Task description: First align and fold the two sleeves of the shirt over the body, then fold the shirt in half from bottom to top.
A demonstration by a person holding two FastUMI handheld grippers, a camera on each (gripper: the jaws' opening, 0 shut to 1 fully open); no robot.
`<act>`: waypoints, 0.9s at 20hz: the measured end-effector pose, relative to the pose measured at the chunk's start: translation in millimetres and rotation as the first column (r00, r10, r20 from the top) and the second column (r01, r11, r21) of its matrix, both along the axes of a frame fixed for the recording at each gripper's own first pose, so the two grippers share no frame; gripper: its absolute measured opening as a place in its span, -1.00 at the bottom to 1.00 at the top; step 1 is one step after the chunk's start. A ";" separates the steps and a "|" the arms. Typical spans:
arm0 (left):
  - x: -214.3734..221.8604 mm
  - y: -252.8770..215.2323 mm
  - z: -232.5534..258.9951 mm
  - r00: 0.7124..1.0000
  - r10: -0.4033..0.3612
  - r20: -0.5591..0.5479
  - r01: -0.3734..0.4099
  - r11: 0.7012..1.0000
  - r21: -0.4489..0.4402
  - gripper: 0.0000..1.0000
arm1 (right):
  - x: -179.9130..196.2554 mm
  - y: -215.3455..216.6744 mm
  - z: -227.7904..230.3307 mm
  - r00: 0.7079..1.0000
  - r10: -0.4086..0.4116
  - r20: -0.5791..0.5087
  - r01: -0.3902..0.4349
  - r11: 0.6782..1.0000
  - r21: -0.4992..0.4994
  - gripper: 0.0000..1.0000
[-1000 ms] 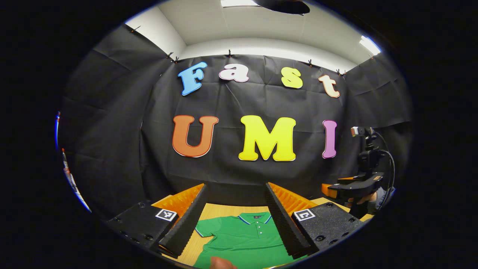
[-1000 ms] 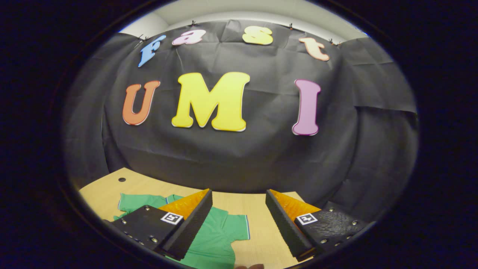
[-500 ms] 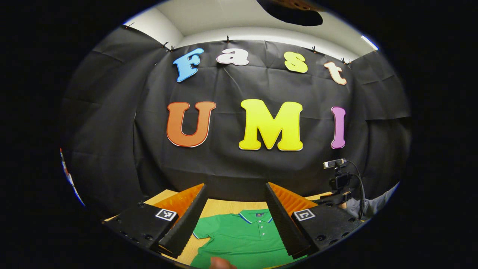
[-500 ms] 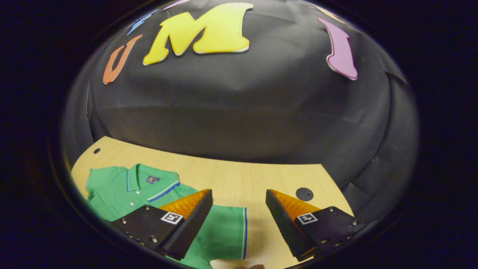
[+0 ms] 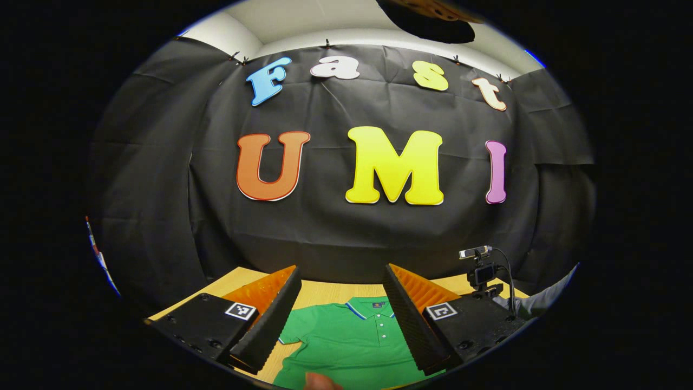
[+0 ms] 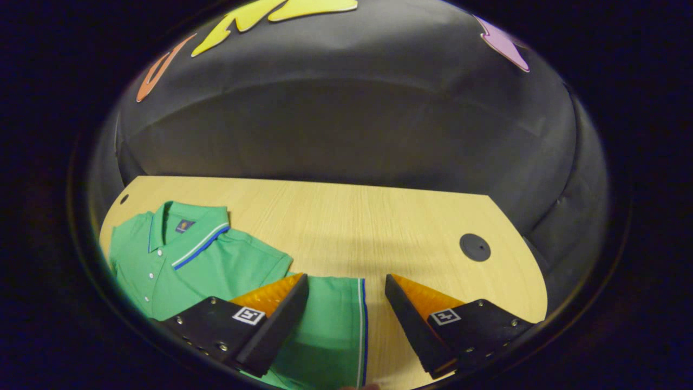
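Note:
A green polo shirt (image 5: 346,338) lies flat on the wooden table (image 5: 325,292), collar at the far end, buttons showing. My left gripper (image 5: 341,270) hovers open above the shirt's chest, with nothing between its fingers. In the right gripper view the shirt (image 6: 189,260) lies to the left, and its near sleeve (image 6: 330,325), edged by a blue and white cuff, spreads out sideways. My right gripper (image 6: 346,279) stands open just above that sleeve, the cuff lying in the gap between its fingers. The shirt's lower part is hidden.
The right gripper's top with its cable (image 5: 482,268) shows at the right of the left gripper view, beside a grey sleeve (image 5: 541,300). A black round cap (image 6: 475,247) sits in the tabletop (image 6: 379,216) far right. The black cloth wall (image 6: 346,124) closes the back.
My right gripper has tipped downward and come over the shirt's sleeve, so the table now shows widely. My left gripper has tilted down slightly. Both stay open.

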State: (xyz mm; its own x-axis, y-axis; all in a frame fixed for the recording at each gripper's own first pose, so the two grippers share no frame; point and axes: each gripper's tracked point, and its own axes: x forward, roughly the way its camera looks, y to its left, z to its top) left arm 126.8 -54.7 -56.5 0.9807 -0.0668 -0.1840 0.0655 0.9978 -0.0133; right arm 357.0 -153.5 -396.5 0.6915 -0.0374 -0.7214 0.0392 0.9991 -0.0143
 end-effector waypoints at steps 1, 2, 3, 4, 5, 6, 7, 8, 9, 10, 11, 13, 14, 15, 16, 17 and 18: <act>1.0 0.4 -0.4 1.000 0.001 -0.001 -0.001 1.000 0.001 0.96 | 0.8 -0.9 0.8 1.000 -0.019 0.004 0.019 1.000 0.024 0.97; 1.0 -0.1 -1.2 1.000 0.002 -0.003 -0.002 1.000 0.002 0.96 | 0.3 -1.4 -0.1 0.999 -0.033 -0.002 0.033 0.998 0.047 0.96; 0.9 0.4 -2.4 1.000 0.004 -0.008 -0.004 1.000 0.001 0.96 | -1.2 -2.0 0.1 0.999 -0.039 0.000 0.039 0.997 0.060 0.96; 0.8 0.8 -3.8 1.000 0.006 -0.013 -0.006 1.000 -0.001 0.96 | -1.1 -3.2 -1.2 0.999 -0.035 -0.001 0.035 0.998 0.059 0.97; 0.9 1.2 -5.5 1.000 0.009 -0.017 -0.009 1.000 -0.005 0.96 | -2.2 -1.7 0.3 1.000 -0.030 -0.003 0.030 0.998 0.060 0.96; 1.2 0.8 -6.4 1.000 0.011 -0.021 -0.011 1.000 -0.009 0.96 | -2.7 0.1 0.5 0.999 -0.029 -0.018 0.030 0.998 0.055 0.96; 0.7 0.1 -7.7 1.000 0.011 -0.025 -0.012 1.000 -0.011 0.96 | -5.6 3.8 -1.0 0.999 -0.042 -0.034 0.044 0.997 0.063 0.54; 1.0 -0.9 -9.0 1.000 0.008 -0.028 -0.009 1.000 -0.010 0.96 | -5.3 3.6 -0.4 0.997 -0.061 -0.043 0.063 0.996 0.062 0.12; 1.8 -0.7 -9.0 1.000 0.007 -0.027 -0.007 1.000 -0.003 0.96 | -5.1 1.8 -3.4 0.996 -0.078 -0.045 0.081 0.995 0.059 -0.31; 2.0 1.0 -7.1 1.000 0.007 -0.022 -0.007 1.000 0.006 0.96 | -5.6 1.9 -1.4 0.994 -0.099 -0.048 0.102 0.993 0.068 -0.73; 2.4 1.7 -5.0 1.000 0.007 -0.017 -0.007 1.000 0.015 0.96 | -5.7 2.0 0.2 0.992 -0.117 -0.047 0.120 0.990 0.078 -0.96; 0.6 2.4 -2.8 1.000 0.006 -0.005 -0.006 1.000 0.027 0.96 | -6.2 0.2 2.0 0.990 -0.135 -0.047 0.139 0.986 0.092 -0.95; 1.1 2.7 -2.8 1.000 0.008 -0.004 -0.008 1.000 0.030 0.96 | -3.8 -1.1 5.6 0.989 -0.145 -0.041 0.149 0.984 0.100 -1.00; 0.4 3.1 -3.0 1.000 0.009 -0.006 -0.009 0.999 0.031 0.95 | -5.9 -0.5 4.3 0.987 -0.153 -0.045 0.157 0.982 0.107 -0.98; -1.2 4.0 -3.0 1.000 0.011 -0.007 -0.010 0.999 0.030 0.96 | -5.7 1.0 5.9 0.987 -0.152 -0.041 0.156 0.981 0.113 -0.98; -1.8 4.1 -2.5 1.000 0.011 -0.007 -0.011 1.000 0.029 0.96 | -6.0 2.6 5.0 0.988 -0.148 -0.040 0.151 0.982 0.112 -0.98; -1.9 5.2 -3.5 1.000 0.012 -0.007 -0.012 0.999 0.032 0.96 | -5.7 3.6 7.1 0.989 -0.143 -0.029 0.146 0.983 0.108 -0.99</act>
State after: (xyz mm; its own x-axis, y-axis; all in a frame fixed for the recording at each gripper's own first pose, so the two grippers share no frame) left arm 125.0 -49.5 -60.0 0.9799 -0.0490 -0.1933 0.0536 0.9984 0.0182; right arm 351.2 -149.9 -389.4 0.6691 -0.0556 -0.7411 0.1843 0.9785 0.0930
